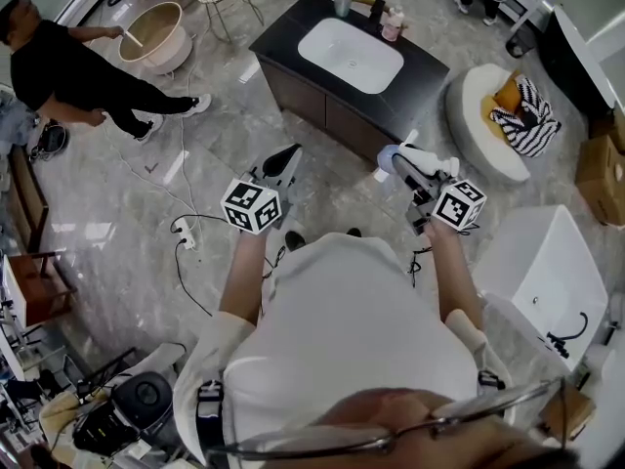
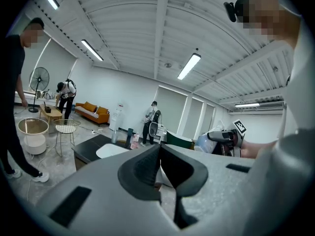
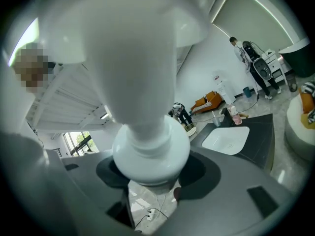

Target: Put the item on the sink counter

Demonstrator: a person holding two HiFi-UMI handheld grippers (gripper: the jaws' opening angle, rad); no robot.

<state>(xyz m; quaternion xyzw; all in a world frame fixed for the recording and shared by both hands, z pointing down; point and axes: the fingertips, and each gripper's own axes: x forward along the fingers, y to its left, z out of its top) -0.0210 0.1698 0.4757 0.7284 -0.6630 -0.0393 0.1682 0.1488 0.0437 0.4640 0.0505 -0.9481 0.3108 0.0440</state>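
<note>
The counter (image 1: 283, 29) stands at twelve o'clock, well apart from the person. The white bottle (image 3: 147, 146) is not there yet: the right gripper (image 1: 398, 161) clamps it at one o'clock, jaws wide around its base. The left gripper (image 2: 160, 149) is closed and empty. Carrying and setting down remain.

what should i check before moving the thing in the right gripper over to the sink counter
1. Right gripper shut on white item: ok.
2. Left gripper shut, nothing in it: ok.
3. Bare spot on sink counter beside basin: ok.
4. White item above the counter: not ok, it hangs over the floor, short of the counter.
5. White item upright for setting down: cannot tell.
</note>
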